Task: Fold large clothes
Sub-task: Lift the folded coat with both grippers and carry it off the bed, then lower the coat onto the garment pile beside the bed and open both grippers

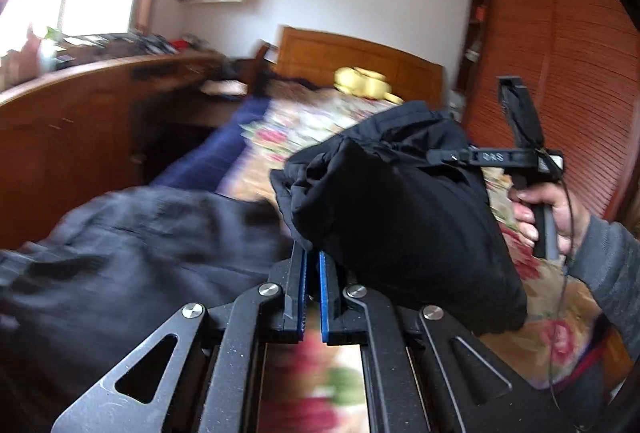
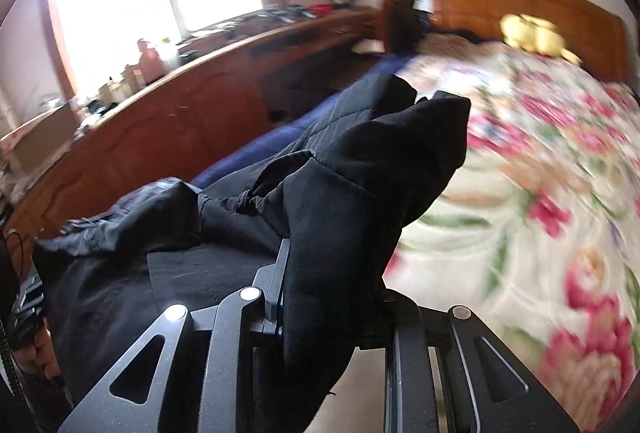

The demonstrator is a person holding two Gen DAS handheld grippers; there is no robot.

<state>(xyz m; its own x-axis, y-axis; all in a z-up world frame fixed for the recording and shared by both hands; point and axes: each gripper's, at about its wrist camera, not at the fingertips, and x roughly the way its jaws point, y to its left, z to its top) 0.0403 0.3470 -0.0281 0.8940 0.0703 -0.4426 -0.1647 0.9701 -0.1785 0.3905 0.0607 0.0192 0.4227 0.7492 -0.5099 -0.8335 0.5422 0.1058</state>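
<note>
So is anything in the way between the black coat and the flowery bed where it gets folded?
Nothing visible. Both grippers hold the black coat lifted: the left gripper and the right gripper. Below it, the flowery bedspread looks bare.

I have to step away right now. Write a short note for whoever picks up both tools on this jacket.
Left tool: shut on an edge of the black jacket.
Right tool: shut on a thick bunch of the same jacket, lifted above the floral bedspread.
The rest of the jacket hangs low to the left, over the bed's edge.
Done: both ends gripped and raised.
Left: spread it flat, then fold. No neat fold shows yet.
</note>
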